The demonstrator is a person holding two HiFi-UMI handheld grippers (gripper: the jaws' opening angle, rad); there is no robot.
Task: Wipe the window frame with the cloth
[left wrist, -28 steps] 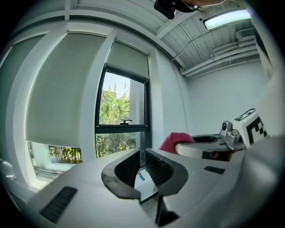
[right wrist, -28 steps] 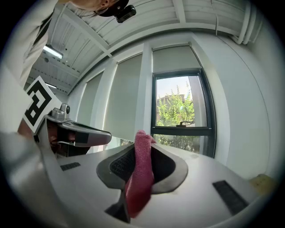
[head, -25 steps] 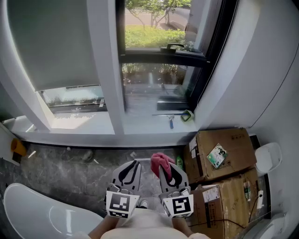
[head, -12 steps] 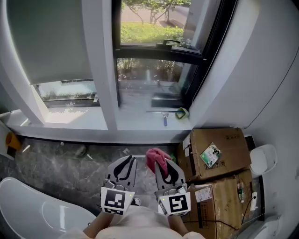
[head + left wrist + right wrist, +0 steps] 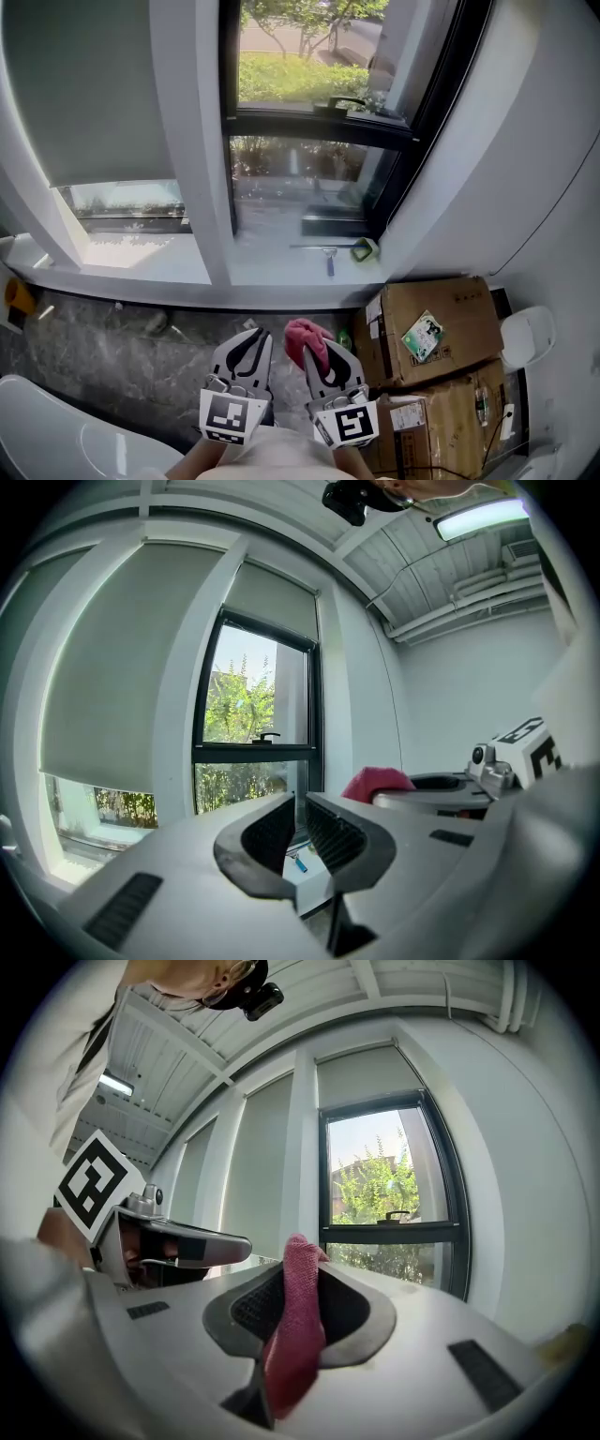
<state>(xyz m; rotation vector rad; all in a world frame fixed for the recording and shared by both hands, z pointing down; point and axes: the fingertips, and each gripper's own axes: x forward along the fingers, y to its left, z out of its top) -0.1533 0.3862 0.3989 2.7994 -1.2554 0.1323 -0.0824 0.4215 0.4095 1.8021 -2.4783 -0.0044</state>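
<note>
While right tool [image 5: 300, 1279] clamps cloth [image 5: 294, 1340], left tool [image 5: 300, 806] sits closed.

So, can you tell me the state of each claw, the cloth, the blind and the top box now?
left claw, shut, nothing in it
right claw, shut on the pink cloth
pink cloth, bunched, sticking out past the claw tips
roller blind, lowered most of the way, a glass strip bare below
cardboard box, flaps closed

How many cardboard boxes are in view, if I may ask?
2: one cardboard box at the head view's right, a second box just below it. Others may be hidden.
</note>
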